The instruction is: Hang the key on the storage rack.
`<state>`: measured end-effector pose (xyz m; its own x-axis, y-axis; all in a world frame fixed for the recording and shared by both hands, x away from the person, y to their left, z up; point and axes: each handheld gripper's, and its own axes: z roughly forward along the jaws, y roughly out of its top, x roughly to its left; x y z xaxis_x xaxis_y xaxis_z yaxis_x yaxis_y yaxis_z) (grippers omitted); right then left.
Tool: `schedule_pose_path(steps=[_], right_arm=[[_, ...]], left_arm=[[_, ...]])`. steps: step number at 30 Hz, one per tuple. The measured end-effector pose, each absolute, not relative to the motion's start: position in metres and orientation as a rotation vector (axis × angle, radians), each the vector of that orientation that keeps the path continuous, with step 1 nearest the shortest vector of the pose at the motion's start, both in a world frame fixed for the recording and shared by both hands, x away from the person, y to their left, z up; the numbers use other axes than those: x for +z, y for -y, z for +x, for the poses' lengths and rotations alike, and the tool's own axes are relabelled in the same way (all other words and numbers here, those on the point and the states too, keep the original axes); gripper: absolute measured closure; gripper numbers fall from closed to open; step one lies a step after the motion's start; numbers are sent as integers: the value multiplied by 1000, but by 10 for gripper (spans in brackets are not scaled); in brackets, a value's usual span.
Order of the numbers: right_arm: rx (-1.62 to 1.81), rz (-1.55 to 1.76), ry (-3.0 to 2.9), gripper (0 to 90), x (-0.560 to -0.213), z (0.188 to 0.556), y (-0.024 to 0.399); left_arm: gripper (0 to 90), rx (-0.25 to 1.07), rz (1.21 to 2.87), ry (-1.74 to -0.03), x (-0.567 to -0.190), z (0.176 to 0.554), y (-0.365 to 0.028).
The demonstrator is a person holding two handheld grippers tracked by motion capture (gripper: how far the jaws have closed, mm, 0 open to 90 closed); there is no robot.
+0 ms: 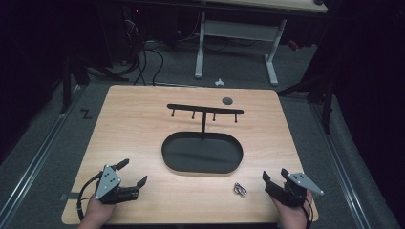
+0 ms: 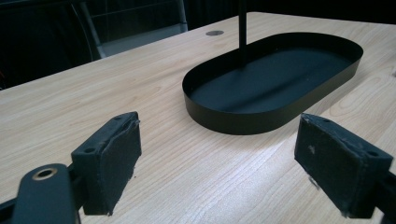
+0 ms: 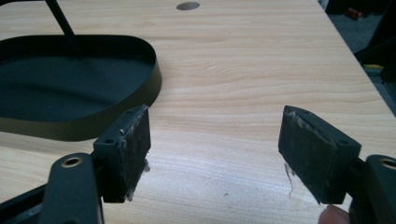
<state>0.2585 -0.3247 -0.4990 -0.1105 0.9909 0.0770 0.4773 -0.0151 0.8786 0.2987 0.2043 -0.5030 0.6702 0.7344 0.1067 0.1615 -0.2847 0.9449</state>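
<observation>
On the table, high view:
Table [image 1: 143, 124]: pale wood-grain top with rounded corners; it serves as the work surface.
Tray [image 1: 202, 153]: black oval dish with a low thin wall, matte, probably metal; it lies at the table's middle, within reach of both hands.
Stand [image 1: 204, 110]: thin black post rising from the tray's far side, topped by a crossbar with four short pegs pointing down, seemingly for hanging small items.
Trinket [image 1: 240, 189]: small shiny metallic piece, too small to identify; it lies on the wood just beside the tray's near right rim, between the tray and the right gripper, nearer the latter.
Left gripper [image 1: 133, 172]: rests near the front left edge, jaws spread wide, nothing between them.
Right gripper [image 1: 275, 176]: rests near the front right edge, jaws spread wide, empty, well placed to reach the trinket.
Round plug [image 1: 227, 100]: grey disc set flush in the far table top.

Left gripper view:
Pads [image 2: 112, 158]: black, square, frayed felt-like facing; wide apart, bare wood between them.
Tray wall [image 2: 243, 122]: smooth, thin, evenly curved; it lies ahead of the jaws.

Right gripper view:
Pads [image 3: 128, 149]: worn black facing with loose fibres; wide apart, holding nothing.
Tray rim [image 3: 116, 122]: lies to the left of the jaws, apart from them.
</observation>
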Motion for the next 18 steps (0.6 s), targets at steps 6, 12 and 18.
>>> schedule_pose_path(steps=[6,12,18], right_arm=[[1051,1546,-1643,218,-497,255,327],[1056,1614,-1637,193,-500,255,332],[1028,1586,-1674,193,-500,263,321]], left_arm=[[151,655,1808,-714,-504,304,-199],[152,656,1815,-698,-503,300,-199],[151,654,1780,-731,-502,297,-212]])
